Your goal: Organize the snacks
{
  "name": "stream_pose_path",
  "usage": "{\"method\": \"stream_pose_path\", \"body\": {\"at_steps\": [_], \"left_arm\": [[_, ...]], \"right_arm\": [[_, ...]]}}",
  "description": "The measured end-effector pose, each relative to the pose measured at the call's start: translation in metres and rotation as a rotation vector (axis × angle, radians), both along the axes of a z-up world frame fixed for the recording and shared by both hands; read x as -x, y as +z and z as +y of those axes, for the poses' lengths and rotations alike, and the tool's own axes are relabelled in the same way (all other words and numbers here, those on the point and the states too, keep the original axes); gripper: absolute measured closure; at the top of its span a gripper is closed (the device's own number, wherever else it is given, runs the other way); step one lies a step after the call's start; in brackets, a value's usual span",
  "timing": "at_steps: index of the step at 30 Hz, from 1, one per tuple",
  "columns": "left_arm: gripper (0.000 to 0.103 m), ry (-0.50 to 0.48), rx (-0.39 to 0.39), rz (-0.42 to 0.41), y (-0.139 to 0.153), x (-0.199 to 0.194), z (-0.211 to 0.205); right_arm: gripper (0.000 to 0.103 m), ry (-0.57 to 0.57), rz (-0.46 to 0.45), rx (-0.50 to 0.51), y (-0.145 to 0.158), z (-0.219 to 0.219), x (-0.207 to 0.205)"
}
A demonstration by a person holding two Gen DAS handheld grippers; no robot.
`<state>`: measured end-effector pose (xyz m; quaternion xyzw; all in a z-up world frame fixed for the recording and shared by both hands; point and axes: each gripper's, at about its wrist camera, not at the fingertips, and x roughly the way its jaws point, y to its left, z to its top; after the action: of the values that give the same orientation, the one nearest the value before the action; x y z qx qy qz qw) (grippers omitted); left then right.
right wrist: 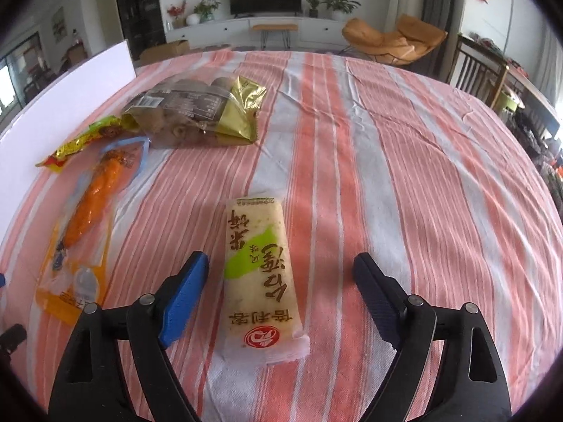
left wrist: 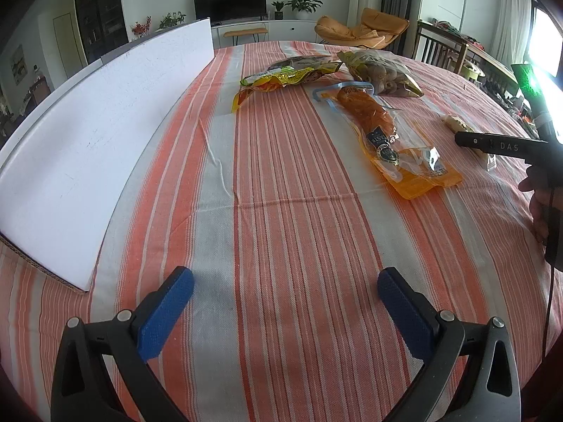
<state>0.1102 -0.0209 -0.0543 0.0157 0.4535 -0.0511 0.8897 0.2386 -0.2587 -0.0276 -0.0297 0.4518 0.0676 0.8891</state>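
Right gripper (right wrist: 278, 277) jaws wide, straddling cream rice-cracker packet (right wrist: 260, 281) flat on striped counter (right wrist: 387, 176), lined up to grasp; left gripper (left wrist: 285, 290) open, empty.

Rice cracker pack (right wrist: 262, 277): long, pale cream wrapper with a green patch, brown characters and a red round logo; it lies flat between the wide-apart fingers of the right gripper (right wrist: 281, 295), touching neither.
Orange sausage pack (right wrist: 84, 225): clear and orange pouch with an orange sausage inside and a blue loop at the far end; flat, to the left of the right gripper.
Gold nut bag (right wrist: 197, 114): clear bag with gold ends, full of round brown pieces; crumpled, far ahead and left.
Yellow-red packet (right wrist: 81, 142): narrow and shiny, flat, beside the gold nut bag, at the far left.
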Motion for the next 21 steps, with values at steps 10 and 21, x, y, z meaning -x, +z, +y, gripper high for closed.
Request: {"method": "stream_pose_path", "body": {"at_steps": [10, 21], "left_arm": [[0.000, 0.000, 0.000, 0.000, 0.0001, 0.0001, 0.0002], [0.000, 0.000, 0.000, 0.000, -0.0001, 0.0000, 0.0001]], "right_arm": [[0.016, 0.000, -0.001, -0.001, 0.0006, -0.0003, 0.0017], [0.016, 0.000, -0.001, -0.002, 0.0008, 0.0004, 0.0020]]}}
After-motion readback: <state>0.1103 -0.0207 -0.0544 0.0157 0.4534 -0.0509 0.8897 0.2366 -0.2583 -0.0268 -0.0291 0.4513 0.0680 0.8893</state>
